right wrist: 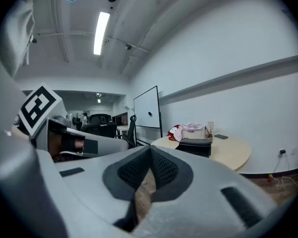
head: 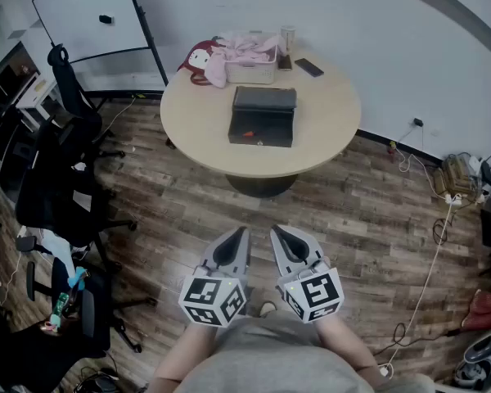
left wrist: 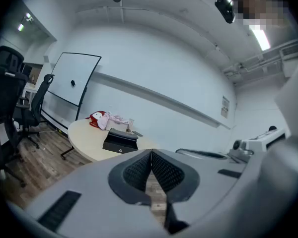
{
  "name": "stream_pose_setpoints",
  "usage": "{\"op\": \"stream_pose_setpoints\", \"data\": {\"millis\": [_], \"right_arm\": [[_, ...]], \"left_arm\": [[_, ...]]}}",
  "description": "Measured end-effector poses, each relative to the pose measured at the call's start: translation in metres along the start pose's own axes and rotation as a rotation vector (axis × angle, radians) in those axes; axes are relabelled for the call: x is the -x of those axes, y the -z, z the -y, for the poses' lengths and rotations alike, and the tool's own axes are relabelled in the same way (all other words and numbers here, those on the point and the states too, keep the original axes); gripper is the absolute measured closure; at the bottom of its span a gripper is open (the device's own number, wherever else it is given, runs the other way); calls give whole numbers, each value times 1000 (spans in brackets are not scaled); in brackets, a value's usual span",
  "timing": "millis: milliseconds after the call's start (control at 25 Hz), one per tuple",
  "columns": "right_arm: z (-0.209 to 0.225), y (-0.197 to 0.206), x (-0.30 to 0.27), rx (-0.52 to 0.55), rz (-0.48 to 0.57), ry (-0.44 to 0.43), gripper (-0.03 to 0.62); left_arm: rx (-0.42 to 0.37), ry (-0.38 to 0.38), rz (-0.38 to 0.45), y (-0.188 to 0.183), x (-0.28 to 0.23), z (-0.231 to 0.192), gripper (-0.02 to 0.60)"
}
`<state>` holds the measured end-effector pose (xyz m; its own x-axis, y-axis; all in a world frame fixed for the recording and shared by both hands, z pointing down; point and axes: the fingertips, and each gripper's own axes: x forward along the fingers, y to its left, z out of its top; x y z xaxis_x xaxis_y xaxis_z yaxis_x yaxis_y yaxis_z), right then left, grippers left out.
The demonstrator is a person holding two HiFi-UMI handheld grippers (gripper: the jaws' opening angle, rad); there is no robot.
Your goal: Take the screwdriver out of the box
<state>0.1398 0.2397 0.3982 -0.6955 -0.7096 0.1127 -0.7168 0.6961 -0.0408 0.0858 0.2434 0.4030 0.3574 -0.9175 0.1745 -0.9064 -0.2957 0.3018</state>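
A black box (head: 263,115) lies on the round beige table (head: 204,142), lid down; it also shows in the left gripper view as the black box (left wrist: 120,141) and in the right gripper view as the black box (right wrist: 194,146). No screwdriver is visible. My left gripper (head: 240,234) and right gripper (head: 276,232) are held side by side above the wooden floor, well short of the table, both pointing toward it. Each has its jaws pressed together with nothing between them: left gripper (left wrist: 151,152), right gripper (right wrist: 150,150).
On the table's far side stand a white basket with pink cloth (head: 250,56), a red-and-white plush toy (head: 199,60), a cup (head: 288,37) and a phone (head: 308,67). Black office chairs (head: 61,162) crowd the left. A whiteboard (head: 90,15) leans at the back. Cables (head: 430,277) trail on the right floor.
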Motion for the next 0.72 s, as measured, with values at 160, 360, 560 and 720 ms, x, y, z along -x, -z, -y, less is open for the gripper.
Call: {"op": "stream_pose_setpoints", "data": {"millis": [160, 360, 560, 720], "right_arm": [[-11, 4, 14, 19, -25, -24, 594], [-20, -3, 26, 47, -21, -64, 594], [-22, 1, 32, 84, -27, -86, 594], [-22, 6, 30, 43, -41, -104, 594]], "left_arm": [[24, -22, 0, 7, 15, 7, 578], [64, -49, 28, 7, 27, 11, 578], [47, -81, 29, 12, 34, 14, 578], [61, -77, 18, 14, 38, 16, 578]]}}
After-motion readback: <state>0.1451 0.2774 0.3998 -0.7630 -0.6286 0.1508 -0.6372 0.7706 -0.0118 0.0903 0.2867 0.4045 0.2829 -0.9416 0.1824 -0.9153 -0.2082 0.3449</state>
